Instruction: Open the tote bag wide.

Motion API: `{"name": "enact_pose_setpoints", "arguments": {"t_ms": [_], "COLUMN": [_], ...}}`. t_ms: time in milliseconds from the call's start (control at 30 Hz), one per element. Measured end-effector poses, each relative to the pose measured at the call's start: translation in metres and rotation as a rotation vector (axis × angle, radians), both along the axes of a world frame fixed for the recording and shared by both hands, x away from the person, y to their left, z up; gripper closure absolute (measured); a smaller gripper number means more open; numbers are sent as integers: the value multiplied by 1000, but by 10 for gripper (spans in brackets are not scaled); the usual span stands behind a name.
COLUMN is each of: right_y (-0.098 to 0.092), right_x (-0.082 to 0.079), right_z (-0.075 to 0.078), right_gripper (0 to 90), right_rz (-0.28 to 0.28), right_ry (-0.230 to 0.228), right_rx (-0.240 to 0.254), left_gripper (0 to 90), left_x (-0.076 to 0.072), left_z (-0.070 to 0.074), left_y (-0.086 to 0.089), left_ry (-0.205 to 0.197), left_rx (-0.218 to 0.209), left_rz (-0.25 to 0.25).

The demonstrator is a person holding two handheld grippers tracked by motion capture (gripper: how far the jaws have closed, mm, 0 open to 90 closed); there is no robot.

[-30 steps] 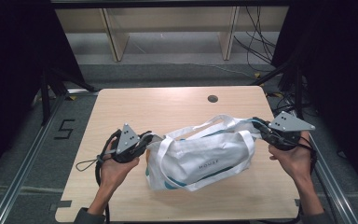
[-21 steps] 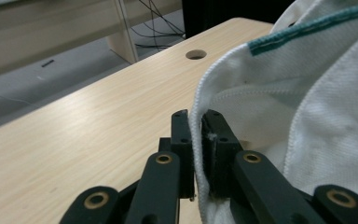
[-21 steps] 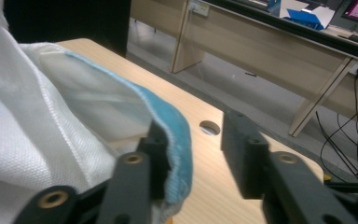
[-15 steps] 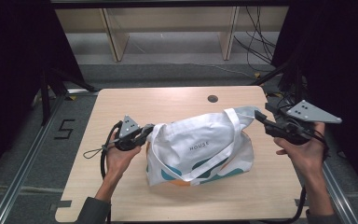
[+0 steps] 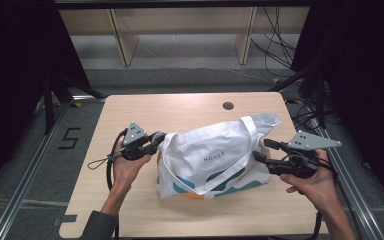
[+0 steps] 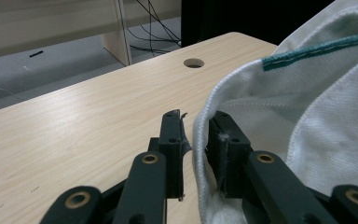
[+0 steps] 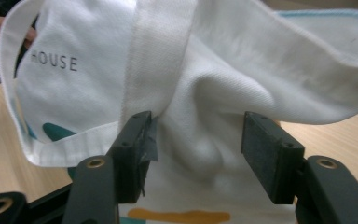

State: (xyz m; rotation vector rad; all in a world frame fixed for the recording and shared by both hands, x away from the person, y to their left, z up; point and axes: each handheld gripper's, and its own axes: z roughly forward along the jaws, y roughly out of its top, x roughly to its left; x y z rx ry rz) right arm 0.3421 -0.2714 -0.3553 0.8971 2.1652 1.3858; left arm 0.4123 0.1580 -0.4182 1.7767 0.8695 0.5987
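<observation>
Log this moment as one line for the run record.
left gripper: jaws just opening, tote bag edge between them | right gripper: jaws just opening, bag cloth between, not pressed | bag: resting on table

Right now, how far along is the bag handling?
Done: the white tote bag lies on the table, printed side up.
In hand: the left tool and right tool have just been opening; cloth sits between the jaws of each, not pinched.
Left: probably backing both tools away. The strap lies loose across the bag.
</observation>
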Motion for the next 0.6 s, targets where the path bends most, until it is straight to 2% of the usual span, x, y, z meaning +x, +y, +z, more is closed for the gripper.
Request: {"name": "enact_pose_setpoints", "arguments": {"t_ms": [33,67,100,133,200,233,300,367,400,433,500,533,567,600], "right_y": [2,3,4,6,10,11,13,12,11,10,12,13,13,13], "right_x": [3,4,6,6,2,1,-1,-1,-1,-1,-1,-1,-1,-1], "right_z": [-2,-2,-4,-5,-7,-7,-9,-10,-10,-12,-12,-13,-12,-12], "right_gripper": [526,634,718,784,859,878,888,890,890,891,892,892,891,892], "right_rz": [3,14,53,65,67,70,61,64,66,74,63,61,66,68], "right_ry": [-2,13,-25,-37,-77,-87,-110,-104,-97,-100,-108,-115,-111,-110], "right_rx": [5,3,-25,-48,-123,-141,-146,-151,-156,-146,-142,-150,-158,-159], "left_gripper": [741,730,703,669,578,526,478,458,450,405,381,375,389,395], "left_x": [0,0,0,0,2,2,-1,-5,-11,-15,-20,-27,-33,-44], "left_z": [0,0,1,1,2,3,9,19,28,36,46,53,59,64], "left_y": [0,0,1,3,5,7,12,18,23,28,34,36,38,35], "left_ry": [1,-2,5,11,28,32,43,17,-18,-26,-20,-17,-27,-2], "left_rx": [-4,-15,-16,-34,-92,-96,-126,-104,-128,-129,-169,-193,-172,-157], "left_rz": [2,1,13,19,42,49,73,66,73,70,64,58,30,28]}}
